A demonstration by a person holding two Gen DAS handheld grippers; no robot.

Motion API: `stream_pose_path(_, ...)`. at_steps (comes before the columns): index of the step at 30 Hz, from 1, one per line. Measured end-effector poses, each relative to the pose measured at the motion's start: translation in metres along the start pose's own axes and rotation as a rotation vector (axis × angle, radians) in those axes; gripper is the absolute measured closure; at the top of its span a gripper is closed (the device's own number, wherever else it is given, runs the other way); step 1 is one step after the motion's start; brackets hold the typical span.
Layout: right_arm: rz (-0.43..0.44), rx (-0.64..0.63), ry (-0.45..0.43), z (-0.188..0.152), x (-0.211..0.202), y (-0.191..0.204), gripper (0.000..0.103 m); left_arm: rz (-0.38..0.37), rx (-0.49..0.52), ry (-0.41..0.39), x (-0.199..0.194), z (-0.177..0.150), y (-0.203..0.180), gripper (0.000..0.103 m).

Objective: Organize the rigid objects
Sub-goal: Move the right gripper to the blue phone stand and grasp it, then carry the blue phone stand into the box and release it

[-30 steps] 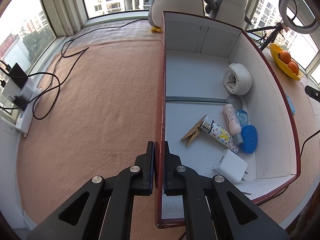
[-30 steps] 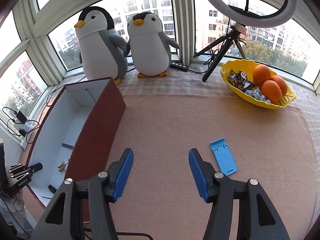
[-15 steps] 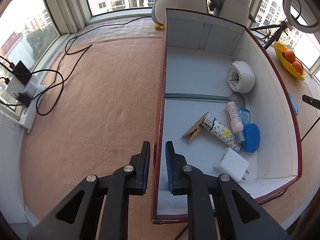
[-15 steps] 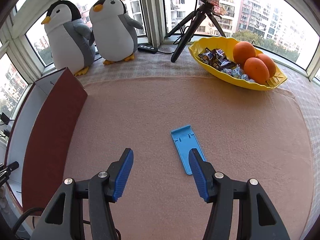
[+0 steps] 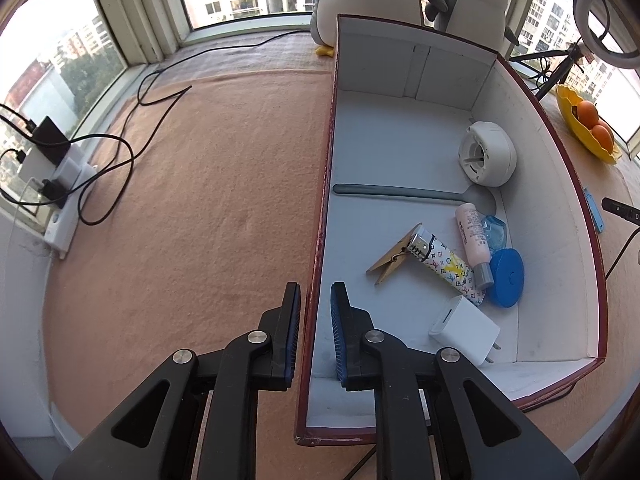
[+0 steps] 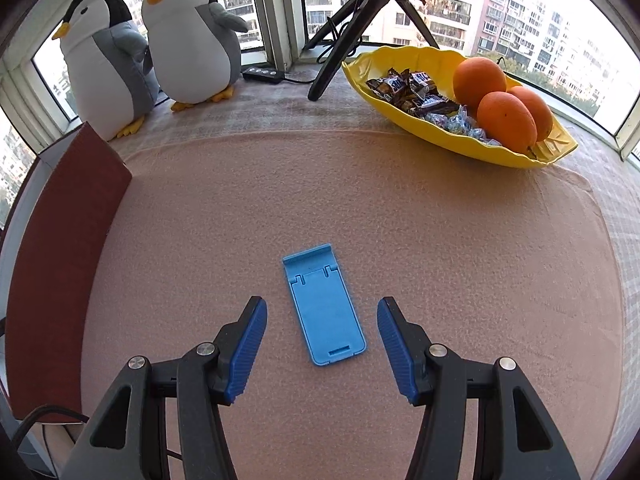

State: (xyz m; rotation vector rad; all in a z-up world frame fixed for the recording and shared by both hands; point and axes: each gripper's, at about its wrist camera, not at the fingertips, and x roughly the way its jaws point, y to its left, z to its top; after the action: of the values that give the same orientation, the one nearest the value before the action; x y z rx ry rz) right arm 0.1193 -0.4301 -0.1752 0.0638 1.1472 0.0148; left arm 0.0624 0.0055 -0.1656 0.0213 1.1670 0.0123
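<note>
My left gripper (image 5: 315, 294) points steeply down, and its two blue pads (image 5: 338, 322) stand a little apart with a narrow gap. My right gripper (image 6: 322, 312) also points down, and its jaws are wide open, holding nothing.

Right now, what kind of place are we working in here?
Probably a high-rise flat's bay window ledge, set up for filming. Apartment blocks fill the windows, two plush penguins and a yellow fruit bowl sit on the blanket-covered ledge, and a tripod stands beside them.
</note>
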Motion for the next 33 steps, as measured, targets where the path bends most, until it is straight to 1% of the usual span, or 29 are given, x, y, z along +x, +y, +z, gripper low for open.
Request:
stream_pose_path(3, 0.002, -0.020, 0.022, 0.003, 0.009, -0.003, 0.050, 0.003, 0.002, 0.004, 0.001, 0.000, -0.001, 0.089)
stream_pose_path(7, 0.034, -0.062, 0.059, 0.007, 0.021, 0.001, 0.050, 0.010, 0.001, 0.008, 0.002, 0.000, -0.002, 0.089)
stream_pose_path(11, 0.026, -0.123, 0.099, 0.010, 0.034, 0.011, 0.050, 0.009, -0.007, 0.011, 0.002, 0.000, -0.001, 0.089)
stream_pose_path(14, 0.017, -0.135, 0.126, 0.011, 0.042, 0.012, 0.050, 0.011, -0.011, 0.009, 0.001, 0.000, 0.000, 0.089)
stream_pose_path(18, 0.018, -0.137, 0.131, 0.012, 0.043, 0.011, 0.051, 0.012, -0.019, 0.005, 0.000, 0.000, 0.000, 0.089)
stream_pose_path(20, 0.010, -0.135, 0.129, 0.011, 0.042, 0.010, 0.056, 0.011, -0.020, 0.004, 0.000, 0.000, 0.001, 0.089)
stream_pose_path(22, 0.011, -0.123, 0.128, 0.011, 0.040, 0.006, 0.069, 0.011, -0.019, 0.004, -0.001, 0.000, 0.001, 0.089)
stream_pose_path(28, -0.003, -0.093, 0.117, 0.007, 0.038, 0.003, 0.070, 0.007, -0.016, -0.003, -0.003, 0.000, 0.000, 0.089)
stream_pose_path(33, -0.011, -0.037, 0.082, -0.002, 0.027, -0.002, 0.070, 0.005, -0.018, -0.012, -0.004, 0.001, 0.002, 0.089)
